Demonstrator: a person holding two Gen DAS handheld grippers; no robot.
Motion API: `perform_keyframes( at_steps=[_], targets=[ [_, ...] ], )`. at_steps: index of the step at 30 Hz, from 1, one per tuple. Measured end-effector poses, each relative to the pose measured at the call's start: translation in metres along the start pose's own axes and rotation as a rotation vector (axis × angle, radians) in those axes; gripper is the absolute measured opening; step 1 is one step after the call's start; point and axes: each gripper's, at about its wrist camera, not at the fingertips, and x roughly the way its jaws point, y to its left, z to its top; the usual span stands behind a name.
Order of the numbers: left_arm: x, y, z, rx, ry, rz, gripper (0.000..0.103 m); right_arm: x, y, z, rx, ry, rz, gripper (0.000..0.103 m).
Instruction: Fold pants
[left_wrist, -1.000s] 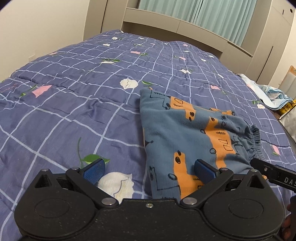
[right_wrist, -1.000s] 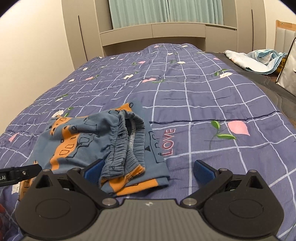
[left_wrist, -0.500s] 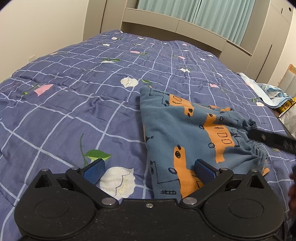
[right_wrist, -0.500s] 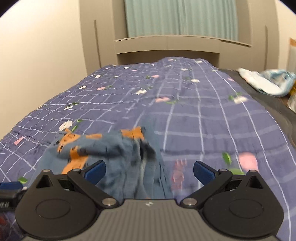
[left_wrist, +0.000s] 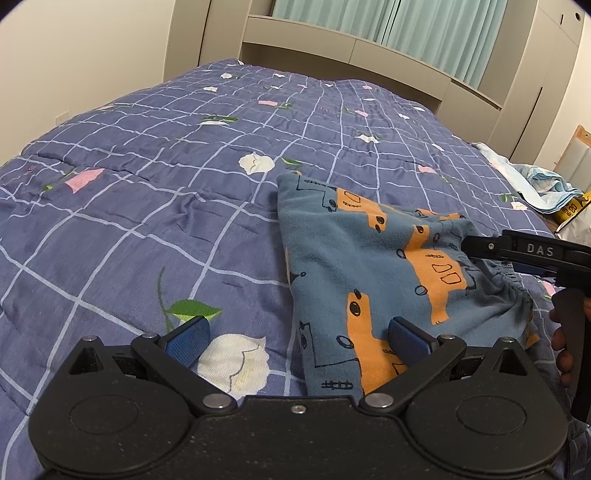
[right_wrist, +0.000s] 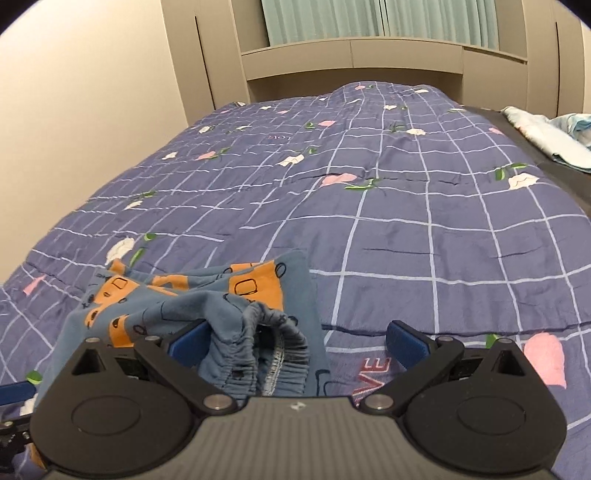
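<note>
A pair of blue pants (left_wrist: 388, 266) printed with orange vehicles is seen lying folded on a purple checked quilt (left_wrist: 147, 192) with flower prints. The left gripper (left_wrist: 297, 339) is held low over the quilt with its blue-padded fingers (left_wrist: 186, 339) spread apart, one pad above a white flower, the other above the near edge of the pants. The right gripper (right_wrist: 297, 341) is likewise spread wide, nothing clamped, with the bunched elastic waistband (right_wrist: 266, 343) lying between its pads. A crumpled pale cloth (right_wrist: 546, 133) is seen at the bed's far right edge.
</note>
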Motion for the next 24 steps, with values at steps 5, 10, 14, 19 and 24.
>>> perform_keyframes(
  at_steps=[5, 10, 14, 19, 24],
  targets=[
    [0.0, 0.0, 0.001, 0.001, 0.003, 0.002, 0.103, -0.011, 0.002, 0.003, -0.027, -0.013, 0.058, 0.103],
    [-0.001, -0.001, 0.006, -0.002, -0.01, 0.006, 0.102, -0.006, 0.005, 0.009, -0.025, -0.001, 0.109, 0.103],
    [0.002, -0.004, 0.012, 0.01, -0.015, 0.015, 0.102, 0.009, 0.0, 0.009, 0.008, 0.043, 0.138, 0.103],
    [0.009, -0.006, 0.015, -0.004, -0.005, 0.004, 0.102, 0.019, -0.01, 0.001, 0.06, 0.044, 0.182, 0.103],
    [0.014, 0.0, 0.012, -0.035, 0.002, -0.02, 0.103, 0.017, -0.015, -0.008, 0.079, 0.0, 0.211, 0.103]
  ],
)
